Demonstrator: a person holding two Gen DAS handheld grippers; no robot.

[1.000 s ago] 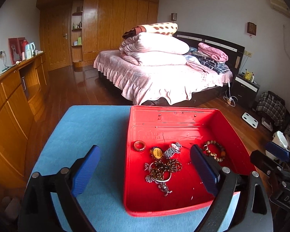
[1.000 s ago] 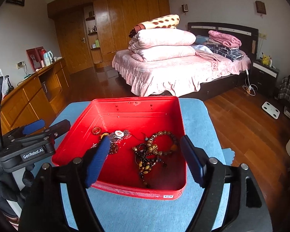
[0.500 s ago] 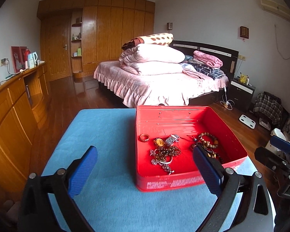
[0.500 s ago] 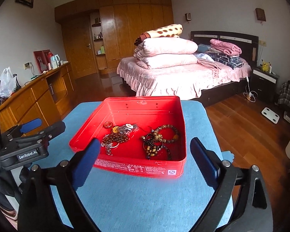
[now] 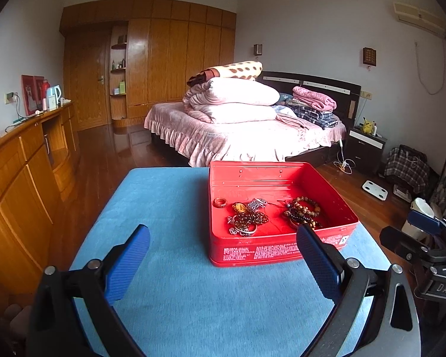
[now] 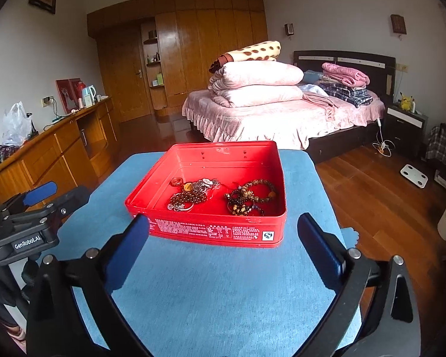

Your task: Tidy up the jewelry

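Observation:
A red tin (image 5: 252, 250) (image 6: 208, 229) stands open on the blue table top (image 5: 169, 208) (image 6: 223, 282). In it lie a small ring (image 5: 220, 202) (image 6: 177, 182), a dark bead bracelet (image 5: 248, 218) (image 6: 184, 199) and a heap of brown bead bracelets (image 5: 304, 208) (image 6: 249, 196). My left gripper (image 5: 221, 233) is open just short of the tin's near wall, holding nothing. My right gripper (image 6: 223, 221) hovers before the tin's front wall, its jaws opening with nothing between them. Each gripper also shows at the edge of the other's view.
A long wooden cabinet (image 5: 20, 172) runs along the left of the table. Beyond the table stands a bed (image 5: 246, 136) with piled bedding, and a wooden floor (image 6: 371, 196) lies to the right. The blue surface in front of the tin is bare.
Both grippers have drawn back from over the tin to in front of it, and the tin looks smaller and farther. The right gripper's jaws have spread wider.

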